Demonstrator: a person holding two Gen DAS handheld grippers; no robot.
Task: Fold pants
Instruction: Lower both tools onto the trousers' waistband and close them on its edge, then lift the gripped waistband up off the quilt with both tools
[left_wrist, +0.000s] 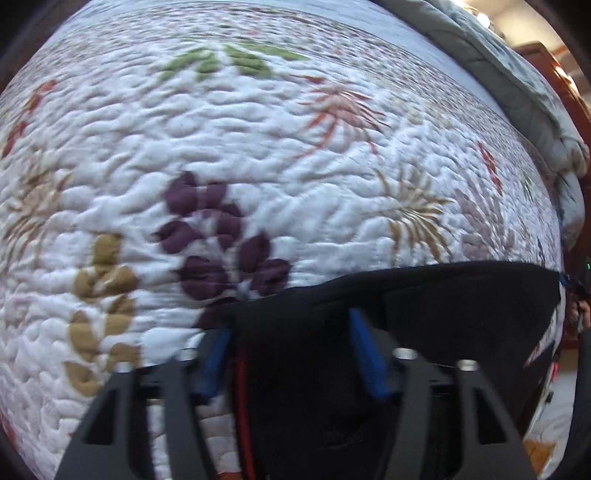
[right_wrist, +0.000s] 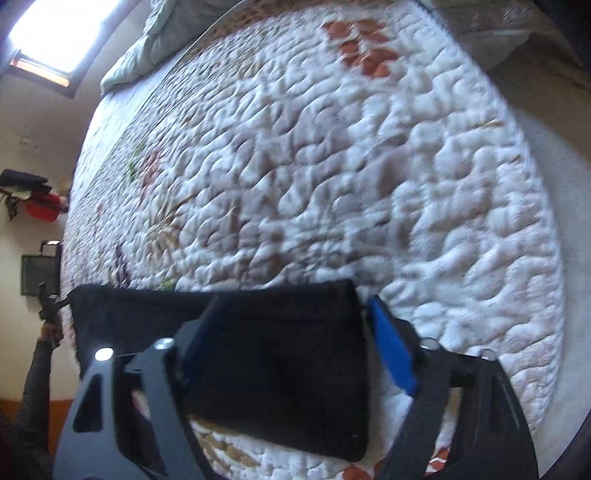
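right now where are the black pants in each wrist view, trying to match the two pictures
Left wrist view: the black pants lie at the bottom, centre to right, one end between the left gripper fingers.
Right wrist view: the black pants lie at the bottom, left to centre, between the right gripper fingers.
Shared landmark: the white floral quilt under the pants.

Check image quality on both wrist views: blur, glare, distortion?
Left wrist: heavy fisheye bowing, the quilt slightly motion-smeared, the black pants nearly featureless. Right wrist: stronger smear across the quilt, a blown-out window top left, and the pants a flat black patch between the right tool's fingers.
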